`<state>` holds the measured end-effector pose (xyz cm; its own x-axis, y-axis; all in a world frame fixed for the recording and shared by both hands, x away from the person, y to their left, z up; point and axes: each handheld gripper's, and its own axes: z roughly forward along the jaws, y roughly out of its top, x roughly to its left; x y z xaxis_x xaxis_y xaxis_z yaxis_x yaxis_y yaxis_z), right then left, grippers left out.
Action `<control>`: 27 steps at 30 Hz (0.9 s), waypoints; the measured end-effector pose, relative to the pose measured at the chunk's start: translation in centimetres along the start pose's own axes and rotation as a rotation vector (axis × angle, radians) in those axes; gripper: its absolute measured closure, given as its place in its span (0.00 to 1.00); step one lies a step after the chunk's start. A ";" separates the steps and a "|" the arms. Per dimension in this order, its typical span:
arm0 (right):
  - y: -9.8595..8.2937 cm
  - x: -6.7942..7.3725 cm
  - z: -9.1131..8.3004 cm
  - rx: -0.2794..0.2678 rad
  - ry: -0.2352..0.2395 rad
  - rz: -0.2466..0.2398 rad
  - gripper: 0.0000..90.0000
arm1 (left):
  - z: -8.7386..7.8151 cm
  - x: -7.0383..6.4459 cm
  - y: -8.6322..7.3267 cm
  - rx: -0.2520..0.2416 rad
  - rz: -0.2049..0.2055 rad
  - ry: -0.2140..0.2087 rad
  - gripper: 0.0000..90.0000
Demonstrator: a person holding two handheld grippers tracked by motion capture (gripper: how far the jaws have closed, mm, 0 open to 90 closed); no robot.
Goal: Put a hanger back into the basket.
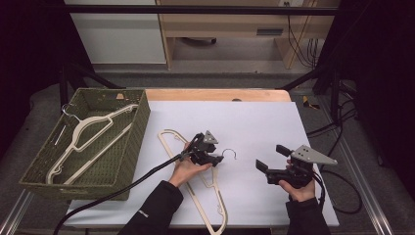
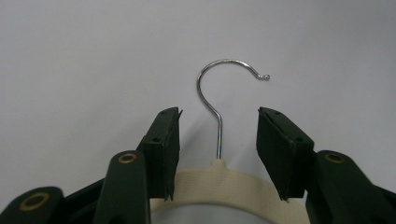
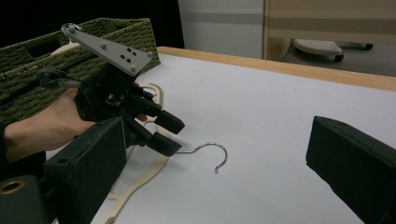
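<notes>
A cream plastic hanger [image 1: 215,203] with a metal hook [image 1: 231,152] lies flat on the white table top [image 1: 254,117]. My left gripper [image 1: 218,157] is open, its jaws standing on either side of the hook's stem just above the hanger's neck [image 2: 233,186]. In the left gripper view the hook [image 2: 219,93] rises between the two pads [image 2: 164,140] without touching them. My right gripper [image 1: 271,156] is open and holds nothing, a short way right of the hook. In the right gripper view the left gripper [image 3: 163,130] stands over the hanger [image 3: 140,179].
A green woven basket [image 1: 142,122] at the left holds more cream hangers [image 1: 83,132]. The left gripper's cable [image 1: 122,188] trails to the table's front left. A wooden table edge [image 1: 220,94] runs along the back. Loose cables [image 1: 337,132] hang off the right side.
</notes>
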<state>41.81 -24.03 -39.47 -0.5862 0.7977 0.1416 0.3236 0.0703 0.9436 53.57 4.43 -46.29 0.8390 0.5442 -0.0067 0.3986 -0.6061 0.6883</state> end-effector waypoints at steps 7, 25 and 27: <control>0.0 0.0 0.0 0.006 0.006 -0.003 0.06 | 1.1 -0.3 0.0 0.028 0.010 -0.004 0.68; 0.0 0.2 0.4 0.011 0.012 0.000 0.06 | 1.2 0.3 0.5 0.078 0.022 -0.046 0.90; 0.0 0.3 0.5 0.014 0.018 0.000 0.06 | 1.2 0.4 0.5 0.077 0.025 -0.048 0.94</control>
<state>41.99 -23.53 -39.58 -0.5997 0.7867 0.1467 0.3335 0.0791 0.9394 54.57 3.67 -46.88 0.8650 0.5011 -0.0260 0.4032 -0.6633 0.6305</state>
